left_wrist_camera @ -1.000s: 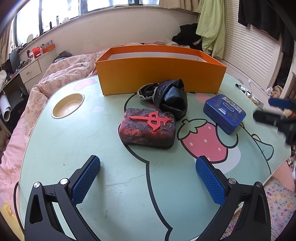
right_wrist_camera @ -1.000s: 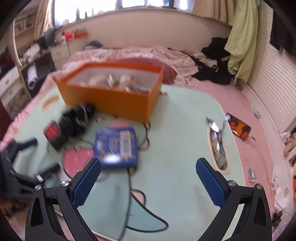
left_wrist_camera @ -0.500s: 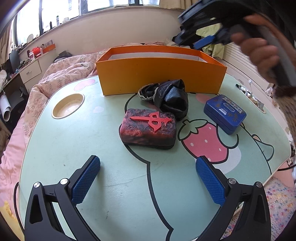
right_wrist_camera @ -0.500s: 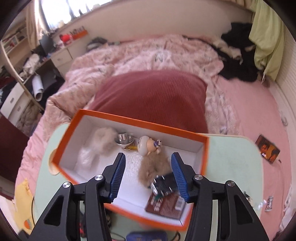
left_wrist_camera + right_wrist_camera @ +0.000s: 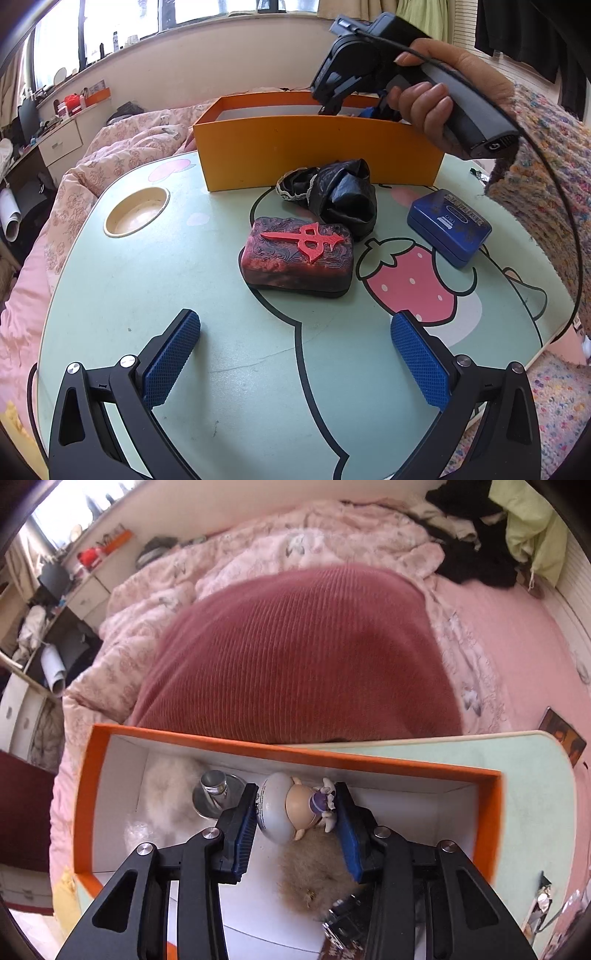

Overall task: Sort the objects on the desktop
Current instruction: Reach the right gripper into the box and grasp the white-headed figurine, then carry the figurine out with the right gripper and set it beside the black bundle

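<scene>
Beyond my table [image 5: 110, 295] lies the bed: a maroon ribbed pillow [image 5: 295, 653] touching the table's far edge, a pink floral quilt [image 5: 295, 550] behind the pillow, and dark and green clothes [image 5: 491, 542] heaped right of the quilt.

Bright daylight floods in from the windows [image 5: 155, 14] behind, washing them out, shadows stay soft, the fisheye bends every edge, and the maroon cushion [image 5: 295, 657] looks slightly blurred.
</scene>
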A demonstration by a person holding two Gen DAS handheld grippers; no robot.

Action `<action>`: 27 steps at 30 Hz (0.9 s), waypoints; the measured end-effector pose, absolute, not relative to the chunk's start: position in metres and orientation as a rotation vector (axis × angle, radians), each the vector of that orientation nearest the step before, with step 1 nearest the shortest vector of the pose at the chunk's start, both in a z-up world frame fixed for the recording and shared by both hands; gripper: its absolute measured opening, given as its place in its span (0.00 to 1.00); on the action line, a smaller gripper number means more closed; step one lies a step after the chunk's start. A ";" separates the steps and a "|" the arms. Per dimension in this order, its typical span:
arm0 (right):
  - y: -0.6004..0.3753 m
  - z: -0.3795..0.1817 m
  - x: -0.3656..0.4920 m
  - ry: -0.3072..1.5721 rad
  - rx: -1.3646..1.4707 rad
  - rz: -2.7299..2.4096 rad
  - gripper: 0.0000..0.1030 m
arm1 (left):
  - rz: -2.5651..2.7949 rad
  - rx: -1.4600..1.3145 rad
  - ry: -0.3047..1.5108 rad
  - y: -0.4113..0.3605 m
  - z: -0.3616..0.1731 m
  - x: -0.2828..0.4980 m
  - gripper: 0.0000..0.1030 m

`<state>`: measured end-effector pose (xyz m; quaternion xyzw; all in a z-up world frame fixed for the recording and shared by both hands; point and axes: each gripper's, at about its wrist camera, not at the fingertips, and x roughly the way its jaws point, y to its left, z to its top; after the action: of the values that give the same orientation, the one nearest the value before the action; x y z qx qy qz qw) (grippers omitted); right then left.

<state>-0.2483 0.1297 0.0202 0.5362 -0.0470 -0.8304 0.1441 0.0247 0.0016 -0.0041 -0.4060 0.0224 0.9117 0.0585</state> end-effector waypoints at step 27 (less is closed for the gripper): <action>0.155 0.024 -0.099 -0.065 1.267 -2.368 0.65 | 2.767 -1.231 0.066 0.001 -0.004 0.025 1.00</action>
<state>-0.0991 0.1553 0.0238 0.4596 -0.0235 -0.8587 0.2256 0.0251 0.0011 -0.0039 -0.4058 0.0217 0.9120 0.0559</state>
